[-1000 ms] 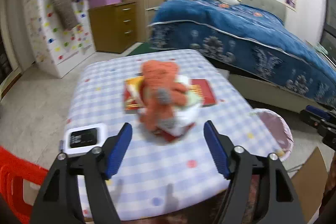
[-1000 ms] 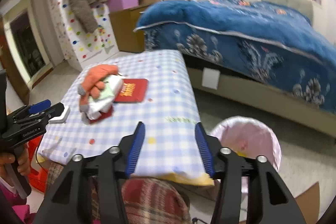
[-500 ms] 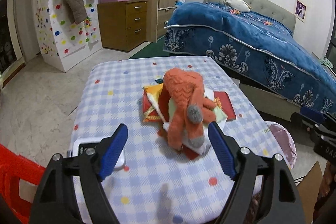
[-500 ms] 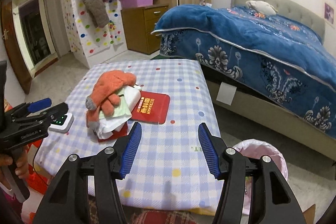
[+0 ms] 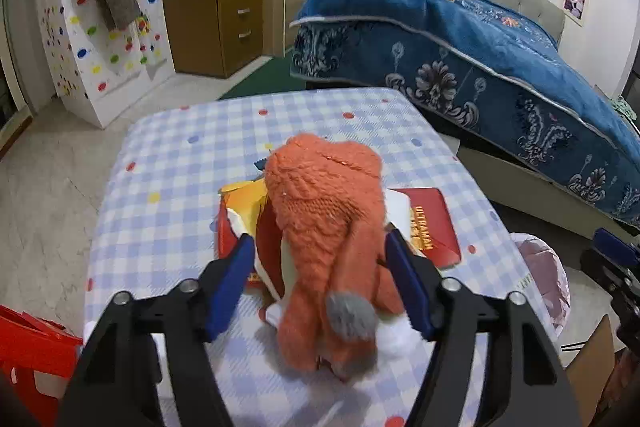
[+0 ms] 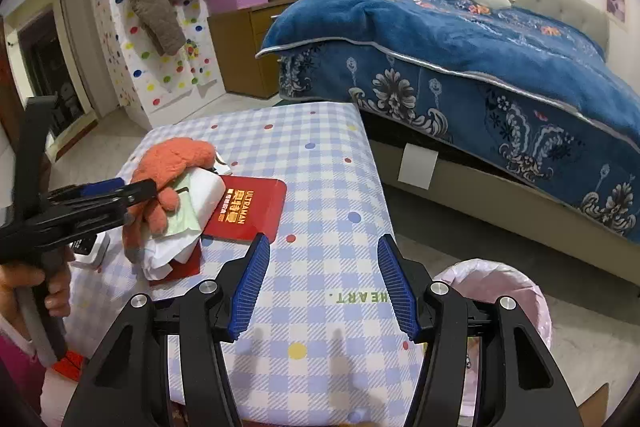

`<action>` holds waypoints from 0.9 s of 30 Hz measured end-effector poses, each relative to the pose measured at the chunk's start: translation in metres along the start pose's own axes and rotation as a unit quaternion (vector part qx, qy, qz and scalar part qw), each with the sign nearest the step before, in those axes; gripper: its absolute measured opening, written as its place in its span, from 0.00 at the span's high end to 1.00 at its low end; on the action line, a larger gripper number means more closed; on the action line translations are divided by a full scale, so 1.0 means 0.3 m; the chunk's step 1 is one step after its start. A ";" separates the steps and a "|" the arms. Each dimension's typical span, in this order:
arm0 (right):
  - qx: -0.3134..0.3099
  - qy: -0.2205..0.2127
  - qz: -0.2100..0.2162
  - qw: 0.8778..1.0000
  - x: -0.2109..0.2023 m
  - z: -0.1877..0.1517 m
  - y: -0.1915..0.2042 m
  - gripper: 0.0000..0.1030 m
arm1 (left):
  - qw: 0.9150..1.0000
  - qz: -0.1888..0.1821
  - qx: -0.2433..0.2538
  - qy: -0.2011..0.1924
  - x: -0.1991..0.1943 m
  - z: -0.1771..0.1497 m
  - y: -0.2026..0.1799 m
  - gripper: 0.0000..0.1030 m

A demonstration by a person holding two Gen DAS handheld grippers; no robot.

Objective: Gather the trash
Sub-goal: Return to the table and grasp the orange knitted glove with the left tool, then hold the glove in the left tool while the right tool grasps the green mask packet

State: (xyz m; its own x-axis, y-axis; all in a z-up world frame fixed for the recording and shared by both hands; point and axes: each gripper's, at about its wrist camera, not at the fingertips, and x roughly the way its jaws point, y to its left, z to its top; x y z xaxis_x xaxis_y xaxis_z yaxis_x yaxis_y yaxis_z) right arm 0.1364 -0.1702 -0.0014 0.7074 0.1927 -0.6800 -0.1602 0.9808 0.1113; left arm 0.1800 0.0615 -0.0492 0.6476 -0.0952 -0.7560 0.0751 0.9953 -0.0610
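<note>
The left gripper (image 5: 320, 275) stands with its jaws wide apart on either side of an orange knitted hat (image 5: 324, 215), holding nothing yet; whether the blue pads touch the wool cannot be told. The hat sits on top of the trash pile (image 6: 180, 227), which lies toward the left edge of the checked table (image 6: 320, 155), with a red booklet (image 6: 248, 211) just beside it. To do this step well, the claw should close low on the soft knit and lift it straight up, so the loose wrappers beneath do not slide off the edge. The hat is thick, ribbed and floppy, with a grey pompom; beneath it lie crumpled white paper, a pale green sheet and glossy yellow and red packets, all thin and light. The right gripper (image 6: 320, 287) hovers open and empty over the near edge, with a pink-lined bin (image 6: 520, 291) on the floor beside that corner.
</note>
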 end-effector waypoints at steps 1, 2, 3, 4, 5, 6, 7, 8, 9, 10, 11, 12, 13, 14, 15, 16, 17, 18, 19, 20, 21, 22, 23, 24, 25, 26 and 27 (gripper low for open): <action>0.000 0.001 0.001 1.000 0.004 0.000 -0.001 0.45 | 1.000 -0.004 -0.005 0.006 0.017 0.004 0.005 0.42; 0.000 0.001 0.001 1.000 0.007 -0.001 -0.003 0.45 | 1.000 -0.013 -0.008 0.010 0.029 0.009 0.009 0.46; 0.000 0.002 0.002 1.000 0.010 -0.002 -0.004 0.45 | 1.000 -0.019 -0.008 0.012 0.036 0.010 0.009 0.57; 0.000 0.003 0.001 1.000 0.012 -0.003 -0.006 0.45 | 1.000 -0.024 -0.006 0.012 0.036 0.012 0.005 0.64; 0.001 0.003 0.001 1.000 0.010 -0.004 -0.008 0.45 | 1.000 -0.021 -0.001 0.004 0.026 0.014 -0.001 0.75; 0.001 0.002 0.001 1.000 0.007 -0.004 -0.009 0.45 | 1.000 -0.016 0.006 -0.005 0.012 0.017 -0.007 0.82; 0.000 0.001 0.000 1.000 0.003 -0.005 -0.010 0.45 | 1.000 -0.013 0.013 -0.023 -0.024 0.020 -0.013 0.83; -0.001 0.000 -0.001 1.000 -0.002 -0.006 -0.010 0.45 | 0.999 -0.017 0.013 -0.036 -0.051 0.026 -0.015 0.83; -0.001 -0.001 -0.002 1.000 -0.009 -0.006 -0.009 0.45 | 0.999 -0.020 0.013 -0.047 -0.077 0.034 -0.017 0.83; -0.002 -0.002 -0.003 1.000 -0.015 -0.006 -0.008 0.45 | 0.998 -0.024 0.014 -0.062 -0.119 0.041 -0.018 0.83; -0.002 -0.003 -0.002 1.000 -0.021 -0.007 -0.008 0.45 | 0.997 -0.025 0.016 -0.075 -0.159 0.048 -0.019 0.83; -0.003 -0.004 -0.001 1.000 -0.029 -0.005 -0.003 0.45 | 0.996 -0.027 0.018 -0.086 -0.194 0.053 -0.020 0.83; -0.005 -0.006 0.000 1.000 -0.037 -0.004 0.004 0.45 | 0.995 -0.032 0.019 -0.098 -0.237 0.058 -0.018 0.83; -0.008 -0.007 0.001 1.000 -0.043 -0.002 0.012 0.45 | 0.994 -0.035 0.019 -0.106 -0.273 0.062 -0.015 0.83; -0.011 -0.009 0.002 1.000 -0.052 -0.001 0.023 0.44 | 0.993 -0.036 0.018 -0.114 -0.313 0.062 -0.007 0.83; -0.015 -0.010 0.004 1.000 -0.059 -0.001 0.034 0.42 | 0.992 -0.036 0.016 -0.120 -0.336 0.062 -0.002 0.83; -0.017 -0.010 0.006 1.000 -0.064 0.000 0.041 0.38 | 0.991 -0.037 0.015 -0.129 -0.371 0.057 0.008 0.83; -0.022 -0.011 0.009 1.000 -0.071 0.001 0.057 0.37 | 0.990 -0.036 0.014 -0.134 -0.393 0.054 0.014 0.83; -0.026 -0.012 0.011 1.000 -0.077 0.000 0.072 0.37 | 0.989 -0.033 0.013 -0.141 -0.421 0.047 0.024 0.83; -0.030 -0.011 0.014 0.999 -0.079 0.000 0.083 0.37 | 0.989 -0.027 0.013 -0.146 -0.444 0.039 0.034 0.83; -0.035 -0.010 0.017 0.999 -0.083 -0.002 0.100 0.37 | 0.989 -0.017 0.015 -0.150 -0.467 0.022 0.047 0.83; -0.039 -0.009 0.020 0.999 -0.083 -0.003 0.115 0.37 | 0.989 -0.007 0.016 -0.150 -0.479 0.003 0.059 0.83; -0.043 -0.008 0.023 0.999 -0.083 -0.004 0.131 0.37 | 0.989 0.001 0.018 -0.148 -0.484 -0.008 0.066 0.83; -0.048 -0.006 0.028 0.998 -0.079 -0.006 0.149 0.37 | 0.989 0.010 0.019 -0.145 -0.484 -0.025 0.076 0.83; -0.051 -0.002 0.032 0.998 -0.072 -0.008 0.162 0.37 | 0.990 0.018 0.019 -0.139 -0.480 -0.049 0.091 0.83; -0.054 0.001 0.035 0.998 -0.065 -0.011 0.178 0.37 | 0.991 0.024 0.018 -0.133 -0.473 -0.074 0.105 0.83; -0.057 0.006 0.041 0.997 -0.054 -0.014 0.199 0.37 | 0.992 0.028 0.014 -0.122 -0.458 -0.102 0.126 0.83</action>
State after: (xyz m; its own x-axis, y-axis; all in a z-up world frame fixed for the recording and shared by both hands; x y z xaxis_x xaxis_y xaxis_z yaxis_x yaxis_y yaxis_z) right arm 0.1124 -0.1149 0.0131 0.6800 0.2720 -0.6809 -0.2960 0.9515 0.0845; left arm 0.0707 0.1126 0.0322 0.8157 -0.0436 -0.5768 0.0518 0.9987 -0.0023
